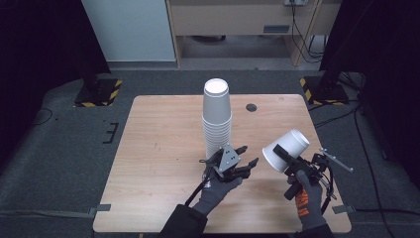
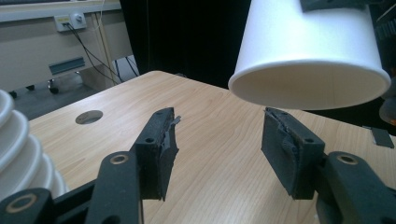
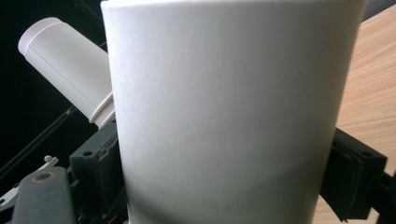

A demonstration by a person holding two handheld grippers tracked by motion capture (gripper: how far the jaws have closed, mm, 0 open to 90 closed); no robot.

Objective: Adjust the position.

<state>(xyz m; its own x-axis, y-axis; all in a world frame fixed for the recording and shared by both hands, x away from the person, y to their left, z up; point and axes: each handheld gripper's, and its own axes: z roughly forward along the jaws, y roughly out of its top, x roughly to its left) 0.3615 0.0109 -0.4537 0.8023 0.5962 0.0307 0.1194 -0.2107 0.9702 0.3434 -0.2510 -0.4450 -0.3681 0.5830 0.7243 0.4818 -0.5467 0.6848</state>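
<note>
Nearest the high camera are the person's two gloved hands at the near edge of the tabletop point(image 1: 158, 148), each holding a gripper. The right gripper point(image 1: 282, 154), over the near right corner, is clamped on a single white paper cup point(image 1: 286, 149): in the right gripper view the cup's wall point(image 3: 229, 107) sits between the two black jaws, with the foam pads point(image 3: 100, 172) pressed against it on either side. From above, the cup is held clear of the wood, tipped so that its open mouth faces left and toward the near edge while its closed bottom points up and away to the right. The left gripper point(image 1: 247, 156) lies just left of it, above the near middle of the tabletop, its jaws pointing toward the cup. In the left gripper view point(image 2: 217, 149) the jaws stand about half open with nothing but bare wood between them, and the cup's rim point(image 2: 308, 88) hangs just above and beyond the right-hand jaw; whether it touches that jaw I cannot tell. Behind the left gripper, near the middle of the tabletop, rises a tall stack of white cups point(image 1: 216, 116), upside down, nested one over another, its stepped rims showing at the left edge of the left gripper view point(image 2: 21, 149). A small round hole point(image 1: 251, 107) lies in the wood toward the far edge, right of the stack.
</note>
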